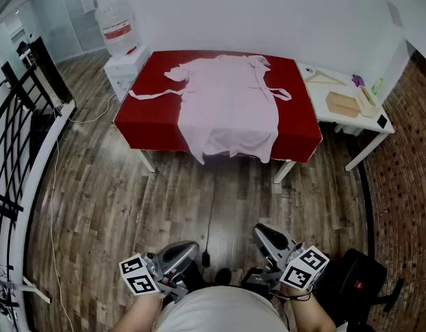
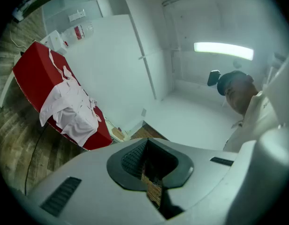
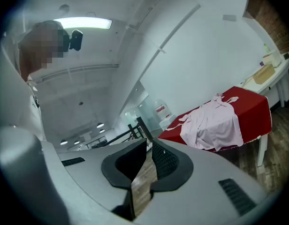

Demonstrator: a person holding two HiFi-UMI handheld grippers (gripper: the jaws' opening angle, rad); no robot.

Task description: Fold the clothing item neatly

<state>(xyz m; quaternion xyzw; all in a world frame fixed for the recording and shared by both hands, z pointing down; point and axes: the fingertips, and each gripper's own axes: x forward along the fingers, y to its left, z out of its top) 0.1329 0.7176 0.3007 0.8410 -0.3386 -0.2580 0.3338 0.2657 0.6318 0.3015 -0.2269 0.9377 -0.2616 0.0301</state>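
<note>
red table (image 1: 299, 133) mid-frame, pink robe (image 1: 230, 109) looks light, floppy; grab its hem corners. left gripper (image 1: 177, 263) and right gripper (image 1: 270, 244) closed, empty.

The red-covered surface (image 1: 151, 126) is carrying one pink garment (image 1: 230, 109), which is lying spread flat along its middle, with the hem hanging over the near edge. One tie (image 1: 154, 95) is trailing toward the left edge and a second tie (image 1: 282, 94) is curling on the right. Just beside it, a white surface (image 1: 358, 122) is holding a hanger (image 1: 325, 79) and a wooden box (image 1: 343, 104).
</note>
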